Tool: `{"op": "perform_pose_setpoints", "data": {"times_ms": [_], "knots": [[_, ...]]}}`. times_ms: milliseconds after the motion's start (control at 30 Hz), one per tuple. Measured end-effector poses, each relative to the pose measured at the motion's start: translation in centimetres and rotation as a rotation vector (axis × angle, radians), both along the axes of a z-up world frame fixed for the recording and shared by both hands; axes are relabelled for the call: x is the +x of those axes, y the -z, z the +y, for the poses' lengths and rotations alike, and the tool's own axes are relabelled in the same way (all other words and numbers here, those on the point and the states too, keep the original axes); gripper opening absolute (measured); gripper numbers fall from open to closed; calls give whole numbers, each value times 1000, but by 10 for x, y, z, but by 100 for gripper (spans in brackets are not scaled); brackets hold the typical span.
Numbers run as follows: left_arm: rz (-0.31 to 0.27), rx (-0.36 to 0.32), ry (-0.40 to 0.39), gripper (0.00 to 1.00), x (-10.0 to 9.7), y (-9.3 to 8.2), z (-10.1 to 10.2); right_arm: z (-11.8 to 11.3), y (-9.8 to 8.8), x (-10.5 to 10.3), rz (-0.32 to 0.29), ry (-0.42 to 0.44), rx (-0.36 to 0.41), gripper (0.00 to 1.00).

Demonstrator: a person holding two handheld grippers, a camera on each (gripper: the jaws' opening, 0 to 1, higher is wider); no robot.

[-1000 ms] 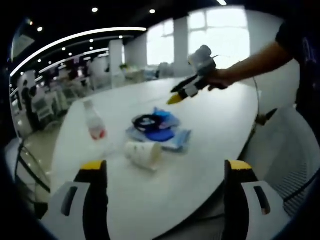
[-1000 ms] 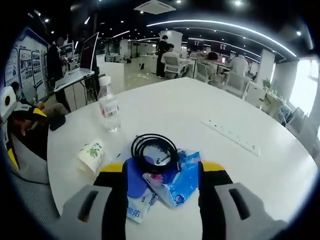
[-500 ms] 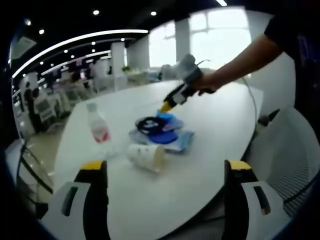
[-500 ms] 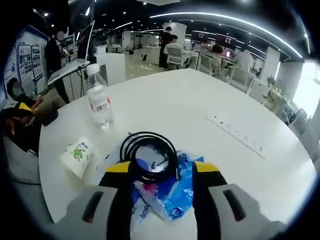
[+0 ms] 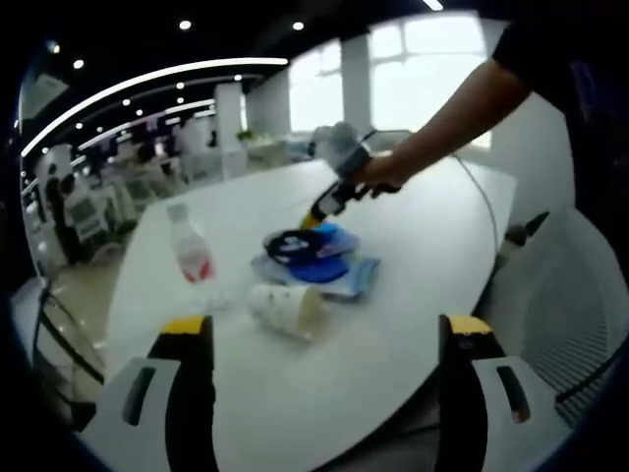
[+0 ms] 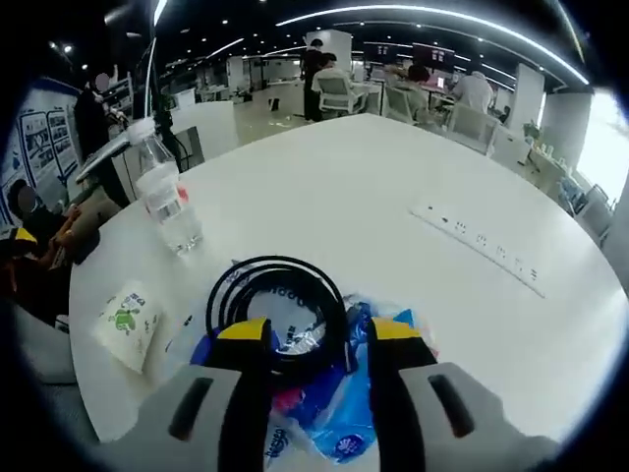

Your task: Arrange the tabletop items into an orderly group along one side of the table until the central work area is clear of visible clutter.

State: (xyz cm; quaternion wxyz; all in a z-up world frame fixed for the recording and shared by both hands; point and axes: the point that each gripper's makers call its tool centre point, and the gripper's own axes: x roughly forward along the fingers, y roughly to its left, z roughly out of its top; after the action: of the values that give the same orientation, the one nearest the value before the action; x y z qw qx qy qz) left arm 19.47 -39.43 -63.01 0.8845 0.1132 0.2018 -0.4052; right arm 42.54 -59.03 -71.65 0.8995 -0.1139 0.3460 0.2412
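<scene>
A black cable coil (image 6: 275,295) lies on blue plastic packets (image 6: 334,418) near the middle of the round white table (image 6: 393,187). My right gripper (image 6: 319,339) is open and low over them, its jaws either side of the coil's near edge. A clear water bottle (image 6: 167,202) stands to the left, and a paper cup (image 6: 123,320) lies on its side nearer the rim. In the left gripper view, my left gripper (image 5: 324,329) hangs open above the table edge, short of the cup (image 5: 285,303), bottle (image 5: 192,251) and coil (image 5: 290,241). The right gripper (image 5: 329,202) reaches down to the coil in a person's hand.
A white power strip (image 6: 482,251) lies on the far right of the table. A white chair (image 5: 580,315) stands beside the table edge. Office desks, chairs and seated people fill the background beyond the table.
My right gripper has come down and forward onto the coil and packets, its jaws a little narrower. The left gripper has hardly moved.
</scene>
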Motion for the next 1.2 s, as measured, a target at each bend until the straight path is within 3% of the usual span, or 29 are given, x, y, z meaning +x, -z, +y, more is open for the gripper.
{"op": "perform_pose_setpoints", "data": {"times_ms": [433, 767, 900, 1067, 1200], "knots": [[9, 12, -4, 89, 0, 2, 2, -8, 29, 10, 95, 38, -44, 28], [3, 20, -7, 88, 0, 2, 4, -5, 43, 12, 129, 32, -69, 21], [-1, 19, -18, 88, 2, 2, 5, -7, 40, 13, 113, 51, -64, 13], [-7, 22, -19, 88, 3, 1, 6, -5, 33, 12, 93, 56, -81, 11], [-10, 23, -17, 88, 3, 1, 6, -2, 22, 9, 90, 78, -50, 10]]}}
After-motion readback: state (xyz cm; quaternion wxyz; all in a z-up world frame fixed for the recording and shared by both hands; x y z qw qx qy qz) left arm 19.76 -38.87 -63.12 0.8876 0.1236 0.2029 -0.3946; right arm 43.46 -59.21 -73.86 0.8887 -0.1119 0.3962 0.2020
